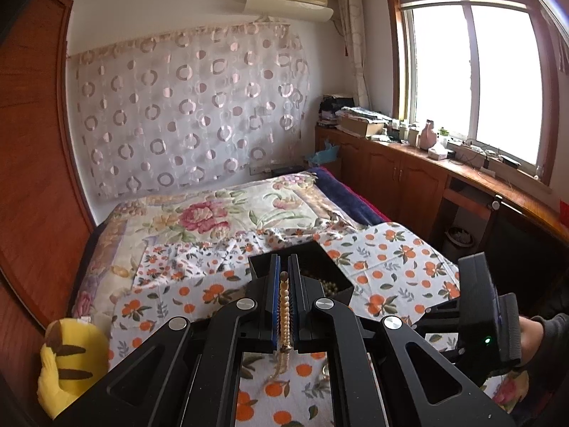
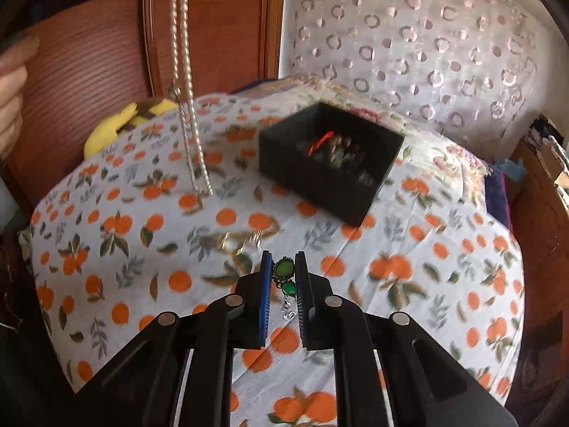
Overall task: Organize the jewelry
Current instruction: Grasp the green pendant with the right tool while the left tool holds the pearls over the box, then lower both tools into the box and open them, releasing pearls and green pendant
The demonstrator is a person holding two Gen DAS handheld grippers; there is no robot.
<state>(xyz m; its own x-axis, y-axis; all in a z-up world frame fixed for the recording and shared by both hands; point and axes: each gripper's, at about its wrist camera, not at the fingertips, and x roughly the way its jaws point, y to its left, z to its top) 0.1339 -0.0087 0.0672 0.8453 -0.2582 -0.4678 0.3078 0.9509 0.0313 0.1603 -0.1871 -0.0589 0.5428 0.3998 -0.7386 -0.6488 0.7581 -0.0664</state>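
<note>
Left wrist view. Left gripper (image 1: 284, 284): jaws drawn narrow, clamped on a pearl necklace (image 1: 283, 306). The beaded strand runs lengthwise between the blue pads, its long axis in line with the fingers, a dark bead at the far tip; the rest drops below the gripper toward the orange-print cloth (image 1: 391, 267). Black jewelry box (image 1: 330, 277): open-topped, just beyond the fingertips on the cloth, pale beads visible inside. Right gripper's body shows at the right edge of this view. Yellow plush toy (image 1: 71, 359): lower left, beside the bed.

Right wrist view. Right gripper (image 2: 283, 274): jaws at a narrow gap, holding a green-stone pendant (image 2: 284, 277). Two green stones, the larger toward the fingertips, the smaller behind it, a silvery piece trailing back; long axis along the fingers. Pearl necklace (image 2: 185, 106): hangs vertically as a doubled strand from upper left, its lower end just above the cloth. Jewelry box (image 2: 320, 185): ahead, well apart from the pendant, mixed pieces inside, blurred. Gold-coloured ring-like item (image 2: 231, 242): on the cloth near the fingertips, too blurred to identify.
</note>
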